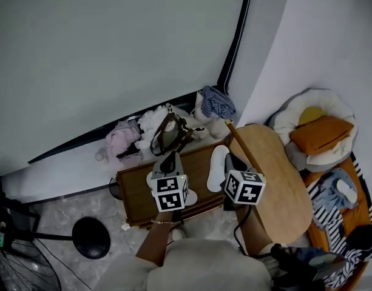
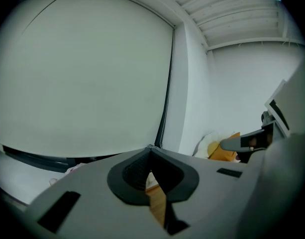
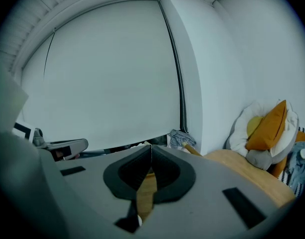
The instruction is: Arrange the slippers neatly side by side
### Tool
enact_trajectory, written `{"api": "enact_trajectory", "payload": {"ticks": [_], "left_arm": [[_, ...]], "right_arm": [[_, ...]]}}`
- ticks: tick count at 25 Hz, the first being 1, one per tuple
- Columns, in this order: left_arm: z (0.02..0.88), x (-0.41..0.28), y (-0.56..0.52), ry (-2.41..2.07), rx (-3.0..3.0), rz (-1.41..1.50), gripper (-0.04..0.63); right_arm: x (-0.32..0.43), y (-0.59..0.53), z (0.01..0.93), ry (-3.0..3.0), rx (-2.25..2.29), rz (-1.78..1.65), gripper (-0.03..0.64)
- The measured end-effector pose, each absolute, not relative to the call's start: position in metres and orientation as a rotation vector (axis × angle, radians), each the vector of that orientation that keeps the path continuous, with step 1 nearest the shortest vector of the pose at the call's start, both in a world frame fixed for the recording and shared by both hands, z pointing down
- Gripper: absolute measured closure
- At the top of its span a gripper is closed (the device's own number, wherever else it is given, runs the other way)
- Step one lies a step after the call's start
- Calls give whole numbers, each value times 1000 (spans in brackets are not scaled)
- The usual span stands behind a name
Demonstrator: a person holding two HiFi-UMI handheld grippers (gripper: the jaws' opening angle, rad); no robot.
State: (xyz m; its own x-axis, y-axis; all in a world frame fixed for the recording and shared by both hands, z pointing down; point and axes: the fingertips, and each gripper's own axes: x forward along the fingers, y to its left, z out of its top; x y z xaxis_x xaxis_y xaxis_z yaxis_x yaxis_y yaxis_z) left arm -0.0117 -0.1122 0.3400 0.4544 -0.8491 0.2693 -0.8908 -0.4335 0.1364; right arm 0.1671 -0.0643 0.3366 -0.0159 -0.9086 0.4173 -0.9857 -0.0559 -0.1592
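Left hand-held gripper and right hand-held gripper, both clenched empty, over white slippers on cabinet, round table alongside.

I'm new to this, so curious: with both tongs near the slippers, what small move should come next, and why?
Probably open the right tongs: they are shut and empty, while a white slipper lies ungripped beside them on the dark wooden stand.

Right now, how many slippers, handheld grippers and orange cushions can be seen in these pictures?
Slippers: 2, the right slipper and the left slipper, which is half hidden under a gripper.
Grippers: 2, the left gripper and the right gripper.
Orange cushions: 1, the orange cushion.
Total: 5.
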Motion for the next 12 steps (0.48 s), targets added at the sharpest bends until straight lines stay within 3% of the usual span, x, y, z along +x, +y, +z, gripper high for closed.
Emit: {"api": "enact_trajectory", "payload": {"ticks": [12], "left_arm": [[374,-19,-133,-1565,2322,298,592]], "right_arm": [[175,-102,369,-2023,1983,702,583]]}}
